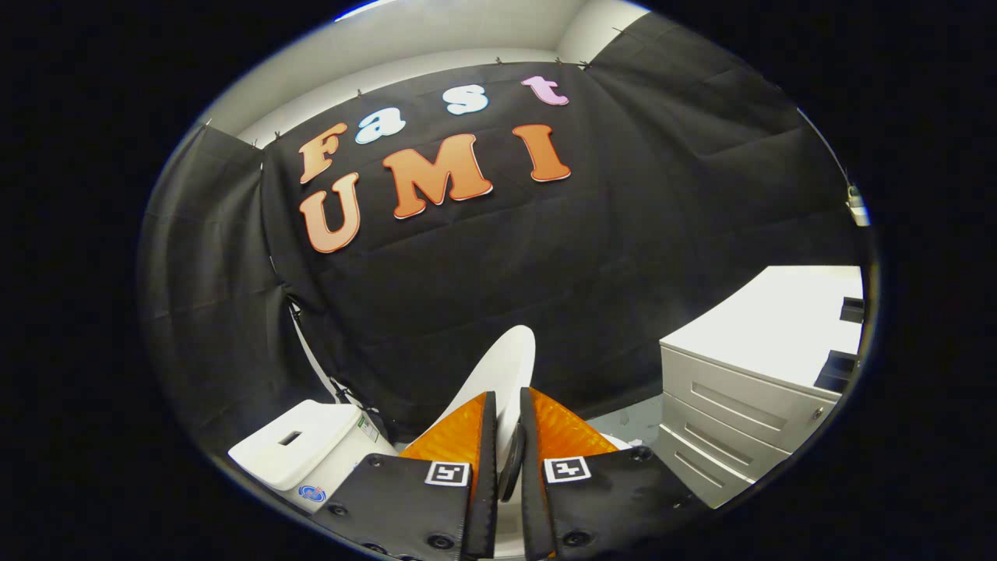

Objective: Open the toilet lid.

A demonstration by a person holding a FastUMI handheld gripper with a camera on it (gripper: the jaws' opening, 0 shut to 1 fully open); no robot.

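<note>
- The toilet lid [498, 374] is a smooth white oval, raised and tilted up on edge, its rounded top standing against the black cloth wall beyond the fingers.
- Its lower edge runs down into the narrow gap between the two fingers, where a dark rim shows.
- The gripper [507, 413] is closed on the lid: both orange fingers [459, 432] press its faces, one on each side.
- Left of the fingers sits the white cistern [300, 448], with a rectangular slot in its top.
- Right of them, well apart, stands a white drawer cabinet [748, 389] on a grey floor [635, 421].
</note>
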